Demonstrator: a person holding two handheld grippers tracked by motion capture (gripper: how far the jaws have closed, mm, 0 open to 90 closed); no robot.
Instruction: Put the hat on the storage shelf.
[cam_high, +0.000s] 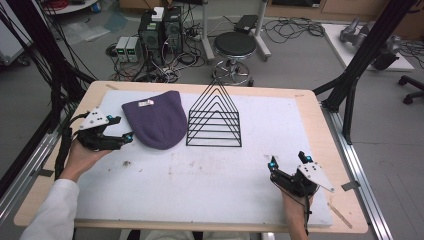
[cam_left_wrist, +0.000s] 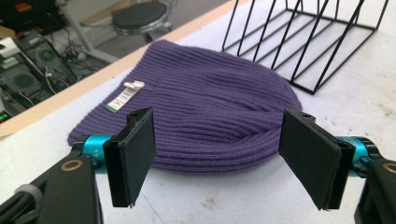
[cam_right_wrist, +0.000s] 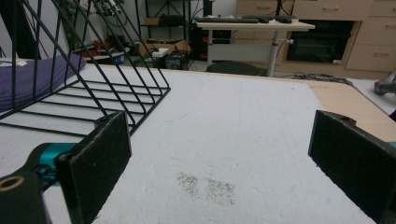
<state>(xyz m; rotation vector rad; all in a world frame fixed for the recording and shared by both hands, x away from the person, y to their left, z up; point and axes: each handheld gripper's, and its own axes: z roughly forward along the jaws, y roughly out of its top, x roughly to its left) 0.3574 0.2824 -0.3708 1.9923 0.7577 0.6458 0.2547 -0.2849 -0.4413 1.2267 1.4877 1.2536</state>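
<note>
The pads (cam_left_wrist: 133, 156) of the left gripper (cam_high: 121, 130) are held wide apart, with nothing pressed between them; through the gap the near edge of the purple beanie (cam_left_wrist: 205, 116) is seen, close ahead of the pads but not touched by them. In the high view this gripper is carried just beside the beanie's left edge, its jaws pointed toward the hat and its body gripped by the left hand (cam_high: 82, 157), from which a white sleeve (cam_high: 50, 212) runs back to the bottom edge. The pads (cam_right_wrist: 95, 172) of the right gripper (cam_high: 289, 161) are likewise spread wide, and only the bare white mat (cam_right_wrist: 243, 140) is framed between them, a faint dark smudge (cam_right_wrist: 208, 186) being marked on it. This gripper is kept well apart from the beanie, toward the near right part of the mat. The beanie is laid flat on the mat's far left part, with a small white tag (cam_left_wrist: 126, 95) shown on its upper side. A black wire rack (cam_high: 215, 117) is stood just beside the beanie, on its right. Beyond the table's far edge, behind the beanie, a round stool (cam_high: 235, 47) and computer boxes (cam_high: 160, 32) are seen on the floor.
</note>
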